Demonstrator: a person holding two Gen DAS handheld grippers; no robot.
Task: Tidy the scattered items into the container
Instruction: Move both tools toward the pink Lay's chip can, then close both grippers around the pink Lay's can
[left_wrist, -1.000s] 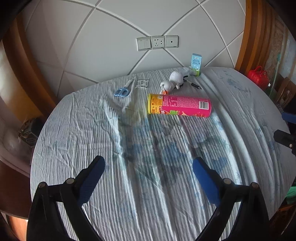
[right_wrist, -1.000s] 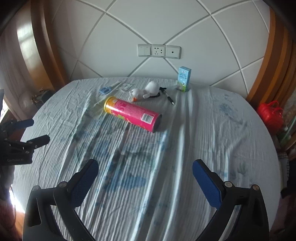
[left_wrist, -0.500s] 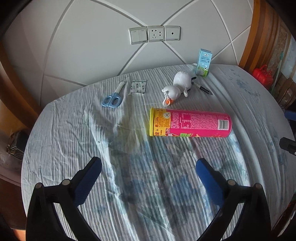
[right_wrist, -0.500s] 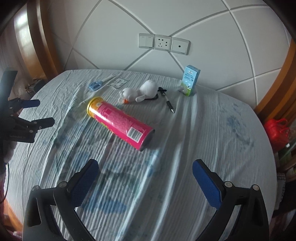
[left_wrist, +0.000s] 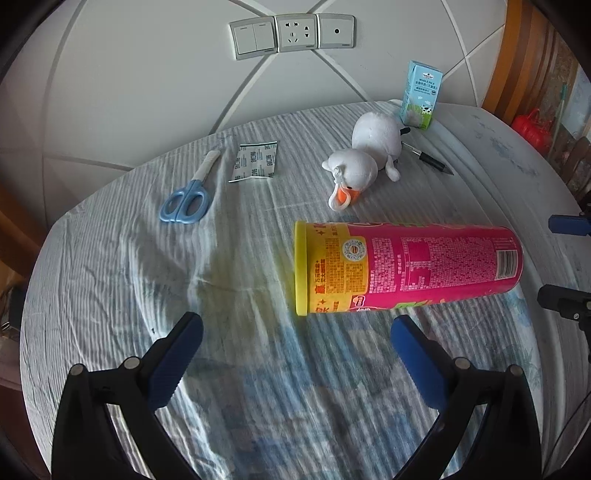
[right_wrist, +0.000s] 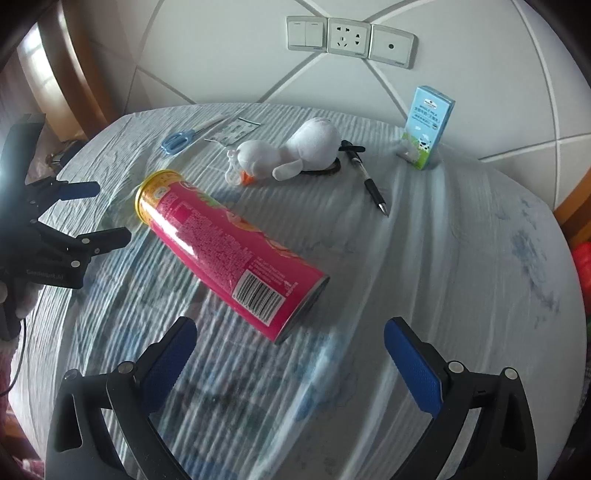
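Left wrist view: left gripper (left_wrist: 295, 330) has its fingers spread wide with nothing between them. The pink chip can (left_wrist: 406, 264), presumably the container, lies on its side just ahead of the right finger, yellow end facing left. It could roll on the rumpled cloth if nudged off-centre. Beyond lie the scissors (left_wrist: 186, 197), a sachet (left_wrist: 255, 162), a plush duck (left_wrist: 364, 158), a pen (left_wrist: 430, 159), and a carton (left_wrist: 421, 96) reading "WHOLE MILK".

Right wrist view: right gripper (right_wrist: 286, 334) is likewise spread and empty, the can's barcoded end just ahead between its fingers. Both grippers closing on it risk a collision.
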